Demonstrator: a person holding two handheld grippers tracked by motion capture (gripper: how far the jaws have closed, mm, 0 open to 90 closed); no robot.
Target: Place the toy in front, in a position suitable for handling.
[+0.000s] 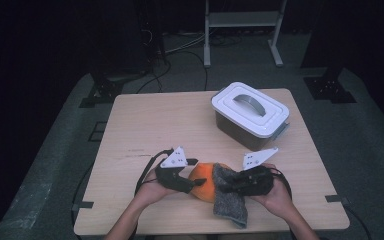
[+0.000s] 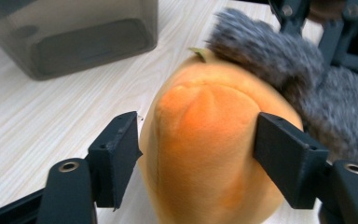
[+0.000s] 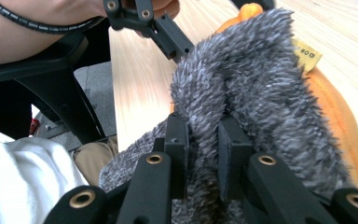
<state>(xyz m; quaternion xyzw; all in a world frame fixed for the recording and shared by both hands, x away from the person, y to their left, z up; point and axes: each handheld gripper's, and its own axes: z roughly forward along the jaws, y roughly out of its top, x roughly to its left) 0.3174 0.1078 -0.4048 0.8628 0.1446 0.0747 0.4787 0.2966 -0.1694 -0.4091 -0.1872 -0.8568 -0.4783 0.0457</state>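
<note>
Item: orange plush toy point(image 1: 203, 181), soft and rounded, lying on the wooden table point(image 1: 145, 125) near its front edge, roughly centred between the two hands. A small yellow tag point(image 3: 306, 54) sits at its far side in the right gripper view.

Item: grey fuzzy cloth point(image 1: 229, 197), draped over the right part of the orange plush toy and trailing down toward the front edge of the table, its lower end close to the rim.

Item: left gripper point(image 1: 192, 176), held low at the left of the toy. In the left gripper view its jaws bracket the toy on both sides; the right pad point(image 2: 284, 154) meets the plush, while the left jaw stands at its flank with contact unclear. Whether it truly clamps cannot be told.

Item: right gripper point(image 1: 228, 186), at the right of the toy, jaws closed tight on a fold of the grey fuzzy cloth, the pile bulging up between and above the pads point(image 3: 177, 140).

Item: white-lidded storage box point(image 1: 250, 114) with grey handle, at the back right of the table, well apart from the toy.

Open room: the left and rear left of the tabletop lie bare; a clear strip runs between box and toy.
</note>
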